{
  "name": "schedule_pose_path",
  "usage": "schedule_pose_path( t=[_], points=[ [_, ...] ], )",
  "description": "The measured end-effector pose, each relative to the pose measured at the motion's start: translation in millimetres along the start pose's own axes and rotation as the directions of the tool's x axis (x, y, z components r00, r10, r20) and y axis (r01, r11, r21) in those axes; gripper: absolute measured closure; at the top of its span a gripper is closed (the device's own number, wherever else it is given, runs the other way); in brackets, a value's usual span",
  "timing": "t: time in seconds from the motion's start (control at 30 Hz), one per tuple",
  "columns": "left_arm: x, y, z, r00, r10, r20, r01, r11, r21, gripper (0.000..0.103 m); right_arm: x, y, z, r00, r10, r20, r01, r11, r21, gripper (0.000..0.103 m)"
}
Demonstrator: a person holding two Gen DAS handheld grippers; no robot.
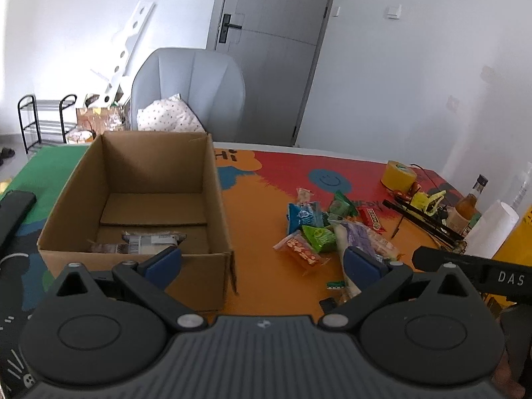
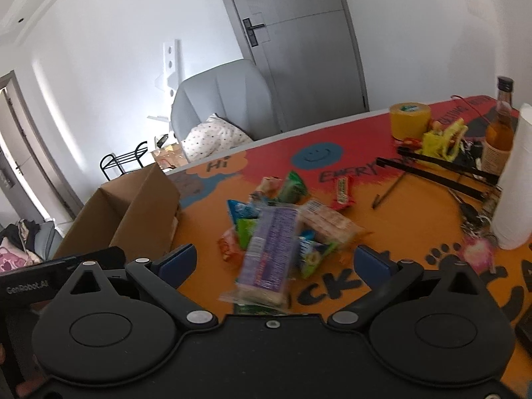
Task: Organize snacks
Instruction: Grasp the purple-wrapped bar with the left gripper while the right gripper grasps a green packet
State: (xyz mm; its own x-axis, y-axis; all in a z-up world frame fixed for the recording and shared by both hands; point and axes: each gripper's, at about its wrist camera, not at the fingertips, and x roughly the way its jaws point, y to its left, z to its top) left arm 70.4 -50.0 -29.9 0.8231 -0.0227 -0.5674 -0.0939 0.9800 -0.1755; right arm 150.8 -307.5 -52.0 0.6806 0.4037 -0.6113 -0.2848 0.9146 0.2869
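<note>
Both grippers, left (image 1: 262, 259) and right (image 2: 276, 262), gape wide, holding nothing. Snacks (image 1: 316, 232) lie heaped ahead of both; box (image 1: 139, 199) ahead-left holds one packet (image 1: 149, 241). Right view is blurred.

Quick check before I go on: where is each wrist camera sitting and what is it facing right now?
Left wrist: sits behind the open left tool, looking down over the cardboard box, snack pile to its right; the right tool's black body pokes in at the right edge.
Right wrist: sits behind the open right tool, facing the snack pile, a purple packet nearest; the left tool's body shows at the left edge.
Shared: box, snacks, yellow tape roll, grey chair, door.
</note>
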Motion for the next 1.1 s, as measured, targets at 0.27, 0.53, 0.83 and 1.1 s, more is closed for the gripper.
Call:
schedule_pose_path(
  t=[0.27,0.53,0.83,1.1],
  points=[
    [8.2,-28.7,-10.2,0.998,-0.046,-0.049,0.048,0.998,0.051,0.000,5.4,-17.3,-9.4,1.000,-0.002,-0.028,0.002,1.000,0.021,0.000],
    [30.3,-37.0,-21.2,0.990,-0.104,-0.094,0.107,0.994,0.024,0.003,11.9,-34.2,-15.8,0.998,-0.014,-0.063,0.018,0.998,0.065,0.015],
    [56.1,-52.4,-18.2,0.982,-0.159,-0.104,0.161,0.987,0.007,0.019,16.8,-50.7,-17.7,0.996,-0.020,-0.087,0.029,0.994,0.106,0.042],
    [83.6,-70.7,-13.7,0.972,-0.192,-0.133,0.196,0.981,0.017,0.034,33.4,-67.6,-15.9,0.994,0.011,-0.111,0.009,0.985,0.175,0.052]
  ],
)
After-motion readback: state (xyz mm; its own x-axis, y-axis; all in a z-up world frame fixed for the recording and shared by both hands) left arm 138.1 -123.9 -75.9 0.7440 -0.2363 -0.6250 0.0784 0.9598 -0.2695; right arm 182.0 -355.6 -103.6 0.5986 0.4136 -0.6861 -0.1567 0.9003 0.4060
